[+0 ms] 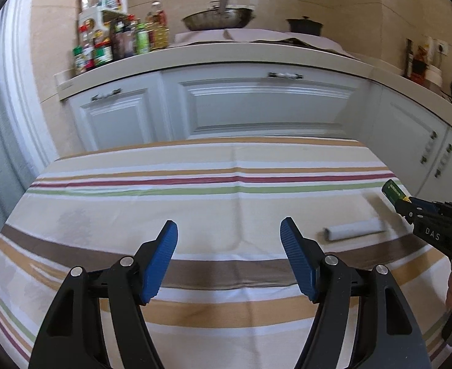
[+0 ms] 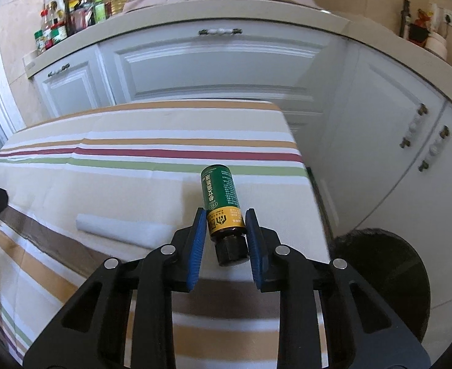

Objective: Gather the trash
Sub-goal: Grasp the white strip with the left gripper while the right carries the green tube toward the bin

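A small green bottle (image 2: 222,203) is seen between the blue pads of the right gripper (image 2: 224,240). The pads are narrow and appear to press on the yellow lower part of the label, just above the dark cap; the grip is judged to be made, though the contact on the left pad is not fully clear. The long axis of the bottle runs forward along the fingers, with the cap toward the hand and the base pointing away. In the left wrist view the bottle (image 1: 393,192) is seen sticking out from the right gripper (image 1: 405,207), above the right edge of the striped cloth (image 1: 195,215).

The left gripper (image 1: 229,255) is held wide and nothing is between its jaws. It hangs over the middle of the cloth.

1 more piece is left on the cloth: a white roll (image 1: 355,229), probably paper. It lies flat, ahead and to the right of the left gripper, with its long axis across the pointing line of that gripper. In the right wrist view the roll (image 2: 127,230) lies just left of the right gripper. The left hand is the free one, so the roll is judged to be its next target. A dark round bin (image 2: 379,279) is seen below the table edge at the right, near the right gripper.
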`<action>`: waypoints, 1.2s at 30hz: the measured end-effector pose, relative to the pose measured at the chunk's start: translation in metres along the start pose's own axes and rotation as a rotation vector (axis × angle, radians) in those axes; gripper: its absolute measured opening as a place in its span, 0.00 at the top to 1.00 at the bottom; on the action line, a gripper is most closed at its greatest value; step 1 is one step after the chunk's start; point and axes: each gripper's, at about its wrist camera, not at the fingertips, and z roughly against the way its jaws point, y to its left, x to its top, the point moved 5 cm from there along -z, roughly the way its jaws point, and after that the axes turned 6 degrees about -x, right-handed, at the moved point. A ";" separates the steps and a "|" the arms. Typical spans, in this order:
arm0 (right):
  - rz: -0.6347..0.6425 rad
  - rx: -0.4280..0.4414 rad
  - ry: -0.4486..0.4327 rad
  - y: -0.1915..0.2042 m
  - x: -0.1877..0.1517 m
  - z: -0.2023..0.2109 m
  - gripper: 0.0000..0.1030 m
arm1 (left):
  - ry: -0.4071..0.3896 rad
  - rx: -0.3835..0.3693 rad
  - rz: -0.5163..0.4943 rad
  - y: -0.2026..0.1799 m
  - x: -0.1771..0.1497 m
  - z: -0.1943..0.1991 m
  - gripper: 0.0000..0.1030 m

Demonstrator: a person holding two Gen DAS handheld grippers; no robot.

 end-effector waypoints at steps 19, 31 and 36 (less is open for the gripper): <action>-0.169 -0.085 -0.047 -0.080 -0.047 0.056 0.76 | 0.079 -0.157 -0.210 -0.077 -0.005 -0.033 0.34; -0.197 -0.086 -0.061 -0.092 -0.046 0.060 0.76 | 0.166 -0.244 -0.303 -0.103 -0.005 -0.060 0.35; -0.206 -0.088 -0.066 -0.095 -0.046 0.062 0.76 | 0.216 -0.270 -0.309 -0.104 -0.009 -0.066 0.35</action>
